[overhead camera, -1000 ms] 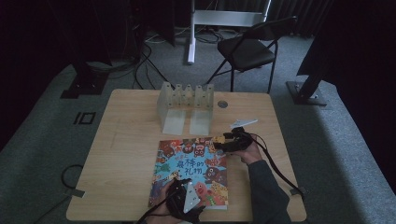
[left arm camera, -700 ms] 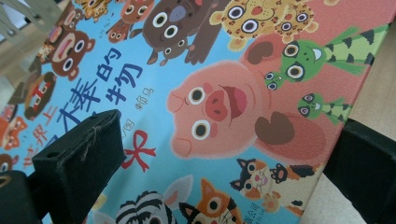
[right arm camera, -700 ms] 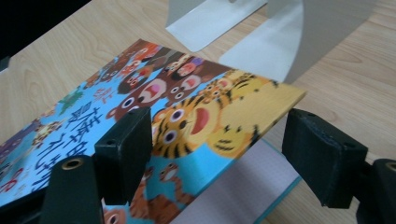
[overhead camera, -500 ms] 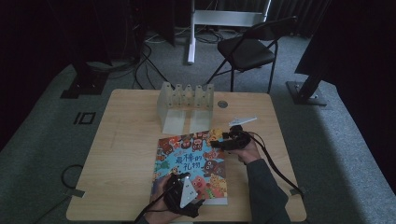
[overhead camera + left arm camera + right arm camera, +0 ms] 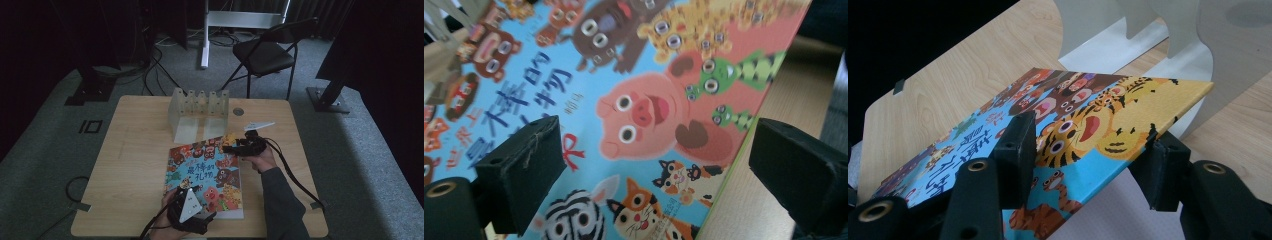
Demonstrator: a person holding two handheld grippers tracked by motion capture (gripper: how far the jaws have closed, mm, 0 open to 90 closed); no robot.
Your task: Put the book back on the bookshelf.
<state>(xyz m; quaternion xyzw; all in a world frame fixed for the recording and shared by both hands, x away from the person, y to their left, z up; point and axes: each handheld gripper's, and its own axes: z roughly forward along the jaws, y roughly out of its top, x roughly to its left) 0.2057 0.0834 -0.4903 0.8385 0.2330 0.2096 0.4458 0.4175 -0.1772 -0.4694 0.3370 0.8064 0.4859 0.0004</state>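
Right tool (image 5: pixel 1088 150) had been closing on the far corner of the colourful animal-cover picture book (image 5: pixel 205 175) — cover between its jaws, corner tilted up off the pale wooden counter (image 5: pixel 135 165), just in front of the translucent slotted plastic rack (image 5: pixel 199 102). Left tool (image 5: pixel 649 165) hovered wide open above the near edge, holding nothing. Best move, I judged — clamp the corner fully before lifting and steady the near edge.
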